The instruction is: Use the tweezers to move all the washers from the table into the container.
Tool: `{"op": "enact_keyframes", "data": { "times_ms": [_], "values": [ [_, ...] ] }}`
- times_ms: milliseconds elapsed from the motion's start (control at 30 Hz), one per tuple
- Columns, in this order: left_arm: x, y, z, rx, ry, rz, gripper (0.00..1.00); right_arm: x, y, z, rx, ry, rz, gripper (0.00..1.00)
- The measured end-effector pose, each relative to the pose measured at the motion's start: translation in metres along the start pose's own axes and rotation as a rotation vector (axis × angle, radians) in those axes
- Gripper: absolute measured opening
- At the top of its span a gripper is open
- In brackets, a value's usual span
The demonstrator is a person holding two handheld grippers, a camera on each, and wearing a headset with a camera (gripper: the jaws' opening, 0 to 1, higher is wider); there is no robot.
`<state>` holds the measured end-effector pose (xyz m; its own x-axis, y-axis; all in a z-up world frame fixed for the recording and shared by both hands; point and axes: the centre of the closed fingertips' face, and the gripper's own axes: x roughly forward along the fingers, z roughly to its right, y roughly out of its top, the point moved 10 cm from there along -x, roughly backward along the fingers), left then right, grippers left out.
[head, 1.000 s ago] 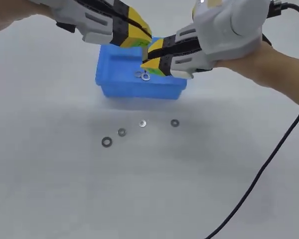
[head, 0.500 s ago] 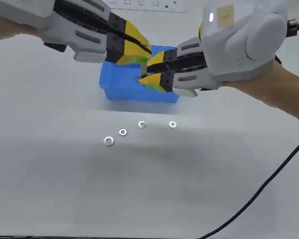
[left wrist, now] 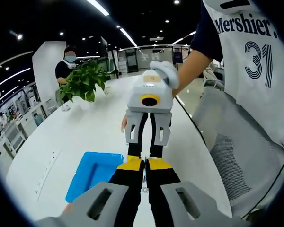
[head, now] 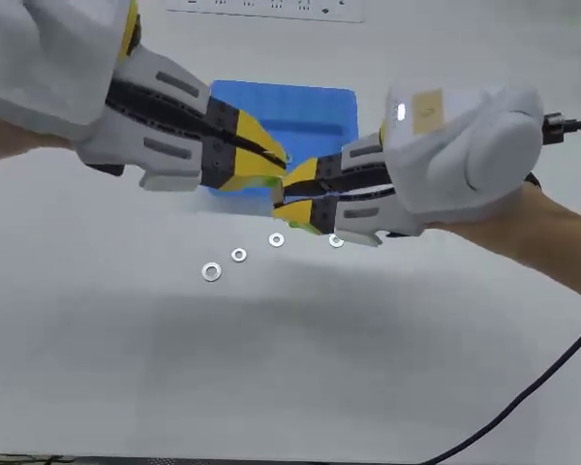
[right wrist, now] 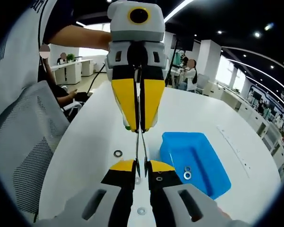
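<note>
Pulled back toward the person since a second ago: left claw (head: 279, 167) and right claw (head: 283, 197). Then tip to tip over the inside of the blue container (head: 310, 111); now tip to tip in front of its near wall, low over the bench (head: 290, 368), just above the row of loose washers (head: 238, 255).

Seen from the right gripper view, left claw all but closed on the tweezers (right wrist: 137, 146), gripping them high up, with the thin points reaching down toward the camera. Right claw down to a narrow gap, with the tweezer points lying inside that gap; cannot tell whether pressed on them or merely around them.

Still four washers on the bench, in the same loose row as half a second ago. Rightmost one now partly tucked under the lower edge of the right claw in the head view, clear of it before. At least two more washers lying inside the container, at its near end in the right gripper view (right wrist: 188, 175). No washer to be made out at the tweezer points.

Container upright on the bench, beyond both claws, higher in the head view than before through camera shift.
</note>
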<state>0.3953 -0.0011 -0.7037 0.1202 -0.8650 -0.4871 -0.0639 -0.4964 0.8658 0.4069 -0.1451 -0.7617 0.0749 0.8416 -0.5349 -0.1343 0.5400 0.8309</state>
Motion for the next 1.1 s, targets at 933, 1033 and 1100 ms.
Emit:
{"op": "enact_keyframes", "data": {
  "times_ms": [933,1033,1100],
  "values": [
    [0.012,-0.024,0.003,-0.043,-0.018,-0.025,0.06,0.018,-0.02,-0.007,0.062,0.038,-0.019,0.11],
    [0.013,-0.024,0.003,-0.046,-0.021,-0.023,0.06,0.019,-0.021,-0.006,0.068,0.037,-0.015,0.11],
    [0.013,-0.025,0.002,-0.05,-0.022,-0.026,0.06,0.021,-0.021,-0.006,0.07,0.038,-0.017,0.11]
  ]
}}
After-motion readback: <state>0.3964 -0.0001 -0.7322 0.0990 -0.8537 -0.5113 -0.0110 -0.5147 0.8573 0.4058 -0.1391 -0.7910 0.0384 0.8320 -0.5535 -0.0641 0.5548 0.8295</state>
